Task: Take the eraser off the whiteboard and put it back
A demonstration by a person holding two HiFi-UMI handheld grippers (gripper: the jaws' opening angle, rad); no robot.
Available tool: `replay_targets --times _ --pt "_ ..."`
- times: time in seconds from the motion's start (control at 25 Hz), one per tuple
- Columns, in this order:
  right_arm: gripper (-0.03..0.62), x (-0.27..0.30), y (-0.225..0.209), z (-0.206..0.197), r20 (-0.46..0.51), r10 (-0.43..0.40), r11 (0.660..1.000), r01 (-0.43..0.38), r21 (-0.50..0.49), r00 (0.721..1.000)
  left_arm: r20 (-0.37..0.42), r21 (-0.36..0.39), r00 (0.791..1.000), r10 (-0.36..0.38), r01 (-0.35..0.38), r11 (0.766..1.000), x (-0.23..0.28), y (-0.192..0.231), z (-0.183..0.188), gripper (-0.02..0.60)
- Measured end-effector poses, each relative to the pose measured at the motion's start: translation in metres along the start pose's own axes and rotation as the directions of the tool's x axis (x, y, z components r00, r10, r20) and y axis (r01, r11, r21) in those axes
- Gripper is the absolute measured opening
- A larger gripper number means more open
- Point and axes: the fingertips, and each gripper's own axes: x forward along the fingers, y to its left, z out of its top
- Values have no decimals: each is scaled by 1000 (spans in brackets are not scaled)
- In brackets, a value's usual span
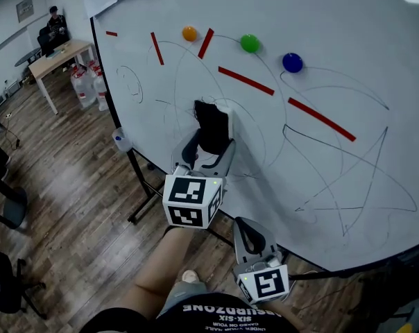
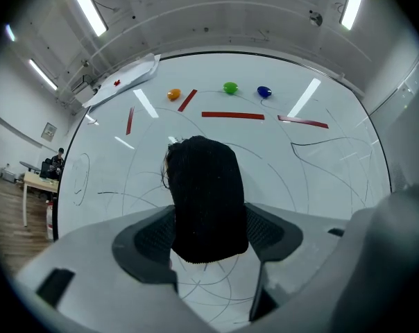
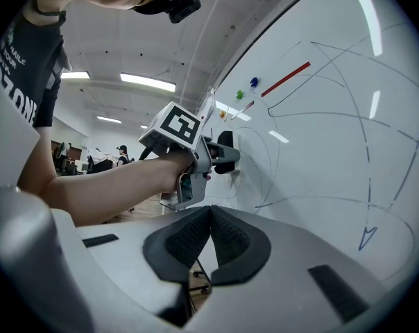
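The black eraser [image 1: 211,127] lies against the whiteboard [image 1: 348,61], which is covered in thin pen scribbles. My left gripper [image 1: 211,140] points at the board with a finger on each side of the eraser; its jaws stand wide and open. In the left gripper view the eraser [image 2: 206,200] fills the gap between the two dark pads [image 2: 146,238], close to both. My right gripper [image 1: 247,229] hangs lower, near the board's bottom edge, shut with nothing in it; its pads [image 3: 227,241] meet at the tips. From the right gripper view I see the left gripper [image 3: 220,155] and the eraser [image 3: 225,151] at the board.
Orange [image 1: 189,33], green [image 1: 250,44] and blue [image 1: 292,62] magnets and several red strips [image 1: 245,80] sit on the board. The board's black stand [image 1: 141,186] rests on a wood floor. A desk [image 1: 57,54], water bottles [image 1: 84,85] and a chair [image 1: 5,283] are at the left.
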Motion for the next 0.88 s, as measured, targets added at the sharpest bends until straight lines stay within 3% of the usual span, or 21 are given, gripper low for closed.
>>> replay_targets --times 0.56,0.88 --pt "-2 1 1 -2 -6 -6 1000 6 15 1000 -22 -46 998 -54 53 998 10 -5 -2 265" --pt "-2 -4 -1 -8 -29 -7 1000 7 12 1000 -10 -56 999 -35 34 998 8 -5 -1 250"
